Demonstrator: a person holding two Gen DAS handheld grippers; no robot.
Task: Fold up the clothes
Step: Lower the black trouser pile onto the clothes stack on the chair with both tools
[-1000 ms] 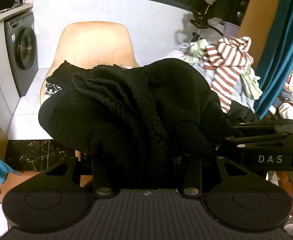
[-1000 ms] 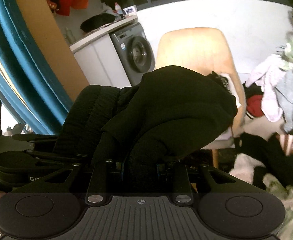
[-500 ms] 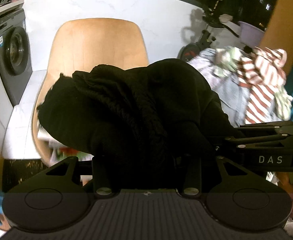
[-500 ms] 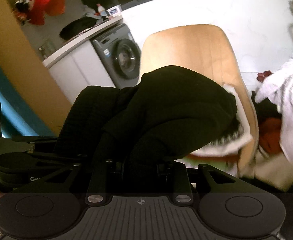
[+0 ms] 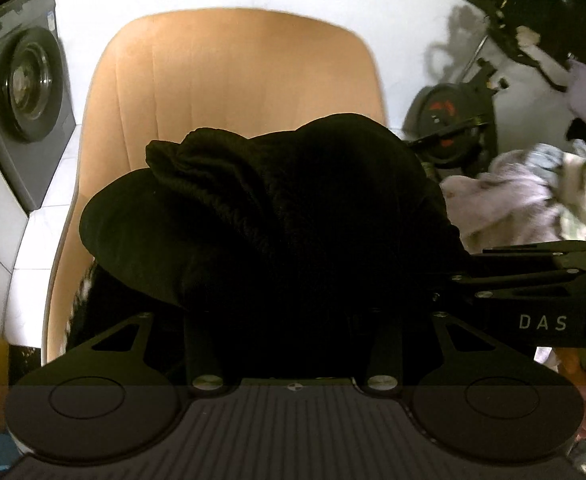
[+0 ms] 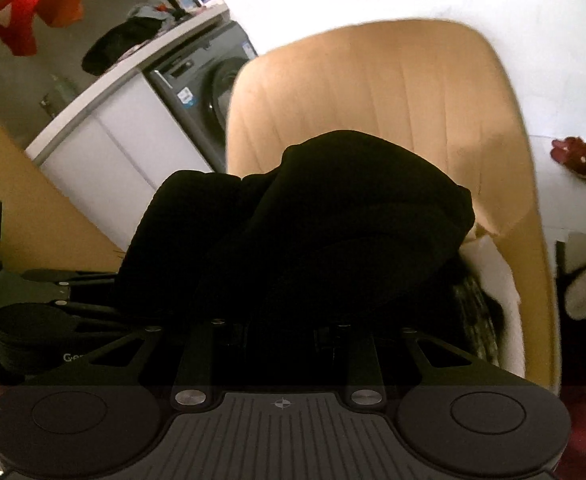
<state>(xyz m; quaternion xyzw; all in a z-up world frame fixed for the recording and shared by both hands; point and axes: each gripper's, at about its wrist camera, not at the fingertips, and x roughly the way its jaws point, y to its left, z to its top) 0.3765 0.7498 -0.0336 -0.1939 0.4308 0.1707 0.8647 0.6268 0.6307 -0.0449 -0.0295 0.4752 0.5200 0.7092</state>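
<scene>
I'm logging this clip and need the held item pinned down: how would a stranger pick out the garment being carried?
Find the tan chair that fills the middle of both views. Bunched in front of its backrest is the black garment, gripped from both sides by the left claw and right claw. Unlike the pale laundry pile to the right, it is solid black and lifted.

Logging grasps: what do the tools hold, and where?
Both hold the bundled black knit garment; the exact grip spot is hidden under fabric.
</scene>
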